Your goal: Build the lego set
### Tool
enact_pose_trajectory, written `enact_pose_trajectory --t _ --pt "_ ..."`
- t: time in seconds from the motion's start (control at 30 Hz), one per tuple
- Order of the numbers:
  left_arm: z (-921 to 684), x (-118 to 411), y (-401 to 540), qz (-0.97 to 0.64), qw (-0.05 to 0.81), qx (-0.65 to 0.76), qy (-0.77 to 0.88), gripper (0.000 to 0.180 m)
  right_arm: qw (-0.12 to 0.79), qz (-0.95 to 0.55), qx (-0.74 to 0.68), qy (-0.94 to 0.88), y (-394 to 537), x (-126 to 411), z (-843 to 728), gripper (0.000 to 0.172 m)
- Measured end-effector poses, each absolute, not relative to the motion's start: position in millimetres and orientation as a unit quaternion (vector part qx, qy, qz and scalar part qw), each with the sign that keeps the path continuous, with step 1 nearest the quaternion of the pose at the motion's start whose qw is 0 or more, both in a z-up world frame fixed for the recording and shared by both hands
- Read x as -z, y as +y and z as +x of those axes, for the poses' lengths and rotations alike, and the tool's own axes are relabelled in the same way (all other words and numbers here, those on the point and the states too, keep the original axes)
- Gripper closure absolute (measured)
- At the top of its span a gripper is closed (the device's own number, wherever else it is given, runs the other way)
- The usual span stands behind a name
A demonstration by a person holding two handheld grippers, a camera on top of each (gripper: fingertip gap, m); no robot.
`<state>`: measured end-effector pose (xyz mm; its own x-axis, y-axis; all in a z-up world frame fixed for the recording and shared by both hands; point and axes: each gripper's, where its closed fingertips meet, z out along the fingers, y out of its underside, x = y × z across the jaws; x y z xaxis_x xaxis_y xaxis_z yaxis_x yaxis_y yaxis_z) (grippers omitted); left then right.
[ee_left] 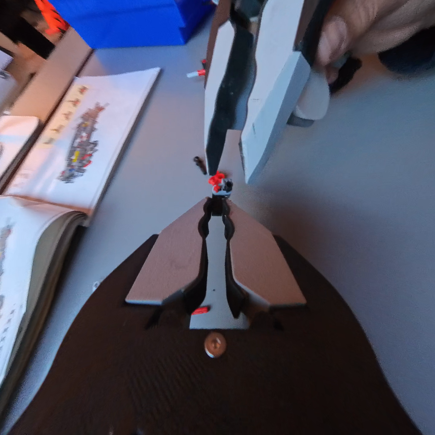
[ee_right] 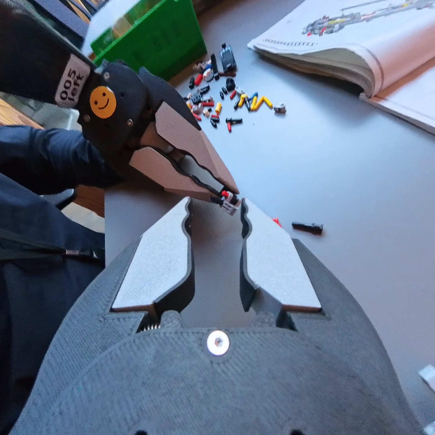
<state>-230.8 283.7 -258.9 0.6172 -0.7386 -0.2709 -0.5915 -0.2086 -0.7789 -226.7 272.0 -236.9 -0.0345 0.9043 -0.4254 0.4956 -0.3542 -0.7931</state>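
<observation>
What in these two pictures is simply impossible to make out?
- Left wrist view: the small brick assembly in the left gripper is blurred; its exact parts are unclear.
- Left wrist view: the blue bin is cut off by the top edge; its contents are hidden.
- Right wrist view: the green bin shows only its wall; its inside is hidden.
- Right wrist view: a red piece is mostly hidden behind the right gripper's finger.
- Both views: the booklet pictures are too blurred to follow.

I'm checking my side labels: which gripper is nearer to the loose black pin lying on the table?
Right. The right gripper, jaws open, has one fingertip just beside the black pin. The left gripper, clamped on a small grey, black and red assembly, sits farther from it.
</observation>
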Motion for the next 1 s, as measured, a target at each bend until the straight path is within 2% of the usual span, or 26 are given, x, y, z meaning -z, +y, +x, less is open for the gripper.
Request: enact_pose_trajectory --t 0.1,0.3,0.4,0.6,1.0 --pt "-242 244 291 -0.766 0.496 0.058 0.405 0.174 0.221 -0.646 -0.516 -0.517 282 228 -237 0.140" --pt "-265 217 302 -0.743 0.561 0.005 0.365 0.174 0.211 -0.598 -0.540 -0.553 294 215 -261 0.140" --pt "-266 219 304 -0.747 0.559 0.007 0.361 0.174 0.226 -0.571 -0.550 -0.566 294 212 -266 0.146" --pt "-259 223 305 -0.746 0.552 0.024 0.372 0.174 0.233 -0.583 -0.527 -0.573 297 229 -256 0.144" --pt "-261 234 304 -0.762 0.531 0.050 0.367 0.174 0.217 -0.583 -0.549 -0.558 294 227 -258 0.145"
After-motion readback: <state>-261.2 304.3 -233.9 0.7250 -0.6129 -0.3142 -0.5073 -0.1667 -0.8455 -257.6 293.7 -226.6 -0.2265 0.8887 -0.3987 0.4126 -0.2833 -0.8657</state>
